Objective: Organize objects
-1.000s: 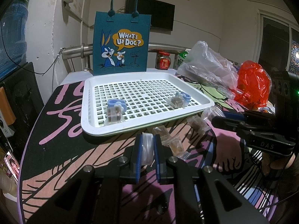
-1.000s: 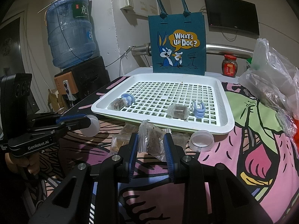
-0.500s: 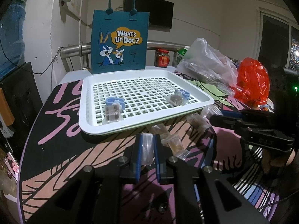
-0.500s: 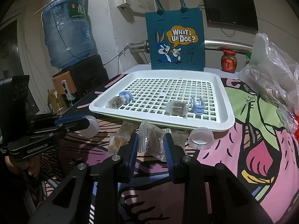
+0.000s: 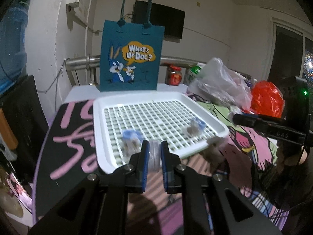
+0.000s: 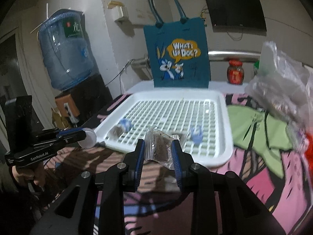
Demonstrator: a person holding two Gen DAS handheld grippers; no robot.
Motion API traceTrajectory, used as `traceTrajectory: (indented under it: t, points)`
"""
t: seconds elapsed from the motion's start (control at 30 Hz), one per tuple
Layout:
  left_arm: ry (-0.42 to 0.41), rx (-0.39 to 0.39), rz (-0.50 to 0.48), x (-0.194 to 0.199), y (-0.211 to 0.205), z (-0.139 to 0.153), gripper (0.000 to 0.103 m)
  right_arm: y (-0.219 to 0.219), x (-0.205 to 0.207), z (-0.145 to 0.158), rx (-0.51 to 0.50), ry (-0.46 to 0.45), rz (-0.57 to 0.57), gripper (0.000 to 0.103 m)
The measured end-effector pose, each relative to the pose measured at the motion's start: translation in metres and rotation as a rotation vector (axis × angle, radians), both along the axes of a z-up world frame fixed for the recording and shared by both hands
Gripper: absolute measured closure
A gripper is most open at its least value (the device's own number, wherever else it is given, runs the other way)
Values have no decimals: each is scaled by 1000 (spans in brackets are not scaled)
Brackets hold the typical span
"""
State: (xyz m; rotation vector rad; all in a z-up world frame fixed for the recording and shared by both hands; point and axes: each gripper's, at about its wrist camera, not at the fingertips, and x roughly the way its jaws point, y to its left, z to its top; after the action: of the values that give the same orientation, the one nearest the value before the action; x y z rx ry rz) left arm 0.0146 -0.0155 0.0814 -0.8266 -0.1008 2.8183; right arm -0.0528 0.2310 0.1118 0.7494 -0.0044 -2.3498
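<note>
The left gripper (image 5: 154, 163) has its fingers (image 5: 144, 166) clamped on a small clear round lid (image 5: 154, 159) held on edge, hanging over the near rim of the white slatted tray (image 5: 101, 146). The right gripper (image 6: 157, 154) has its fingers (image 6: 139, 160) closed on a clear zip bag (image 6: 159, 148) of brown contents, also at the tray's near rim.

In the left wrist view, a bagged item with a blue clip (image 5: 131, 136) lies in the tray at 11 o'clock from the fingers, and a second blue clip with its bag (image 5: 194, 126) lies at 1 o'clock. The right gripper reaches in at 3 o'clock, a hand (image 5: 289, 156) under it. At 12 o'clock, behind the tray, stands a teal tote bag (image 5: 130, 58) reading "WHAT'S UP DOC?". A red-lidded jar (image 5: 173, 75), a clear plastic bag (image 5: 221, 86) and a red plastic bag (image 5: 267, 98) sit toward 2 o'clock.

In the right wrist view, a water bottle (image 6: 64, 49) stands at 10 o'clock. The surface (image 6: 254, 176) wears a pink, green and black cartoon cover.
</note>
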Motion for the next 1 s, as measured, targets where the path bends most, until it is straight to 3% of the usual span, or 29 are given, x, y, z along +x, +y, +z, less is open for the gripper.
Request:
traceTrajectory:
  t: [0.23, 0.47, 0.7, 0.73, 0.8, 0.83, 0.93, 1.0]
  points:
    - [-52, -39, 14, -66, -8, 1, 91, -8, -55, 7, 2, -67, -6, 76]
    - [-155, -68, 85, -133, -16, -22, 91, -47, -114, -22, 144, -167, -31, 76]
    - [-244, -28, 108, -155, -22, -45, 90, -66, -142, -50, 235, -227, -66, 76]
    - [-251, -14, 110, -157, -23, -47, 88, -68, -144, -53, 245, -234, -64, 75]
    - [-266, 27, 113, -158, -28, -47, 70, -70, -147, -56, 250, -244, -61, 72]
    - [-260, 60, 110, -156, -32, -44, 68, -70, -146, -56, 246, -247, -58, 70]
    - [-207, 115, 106, -143, -41, -26, 64, -56, -135, -34, 171, -202, -71, 56]
    - [-152, 138, 113, -128, -47, -6, 51, -44, -126, -14, 107, -156, -77, 44]
